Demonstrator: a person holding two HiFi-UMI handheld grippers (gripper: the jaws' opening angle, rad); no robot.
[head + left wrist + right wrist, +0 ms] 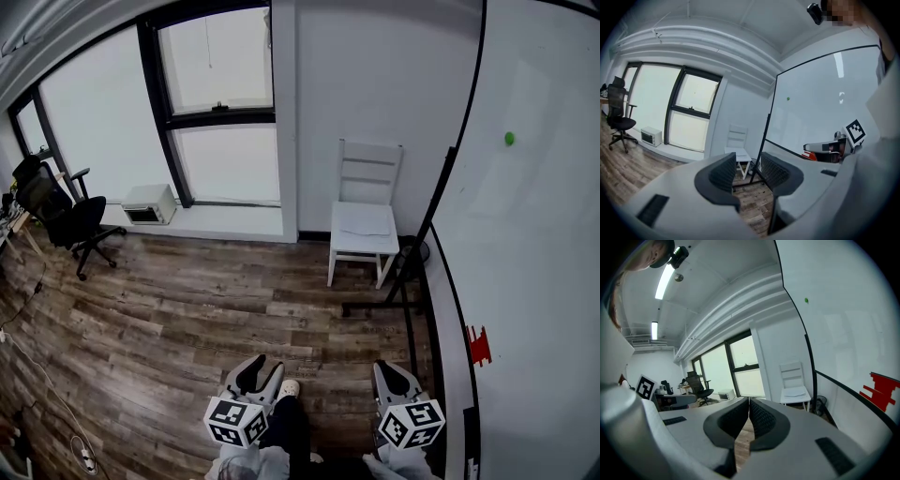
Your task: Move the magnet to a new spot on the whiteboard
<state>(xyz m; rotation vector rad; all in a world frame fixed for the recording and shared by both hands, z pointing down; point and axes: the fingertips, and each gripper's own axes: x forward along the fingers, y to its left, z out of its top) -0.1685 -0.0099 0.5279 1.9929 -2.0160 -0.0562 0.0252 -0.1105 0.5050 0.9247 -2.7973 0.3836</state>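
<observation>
Magnet (509,138), a small green dot, sat high on the whiteboard (544,234), clinging by its own pull, well apart from both claws; left gripper (262,375) was held low, jaws wide and empty, likely ready for the pick; right gripper (398,380) had jaws together on nothing, likely idle; red jagged patch (479,345) lower on the board showed no legible writing; cube markers were coded squares only, no brand readable.
</observation>
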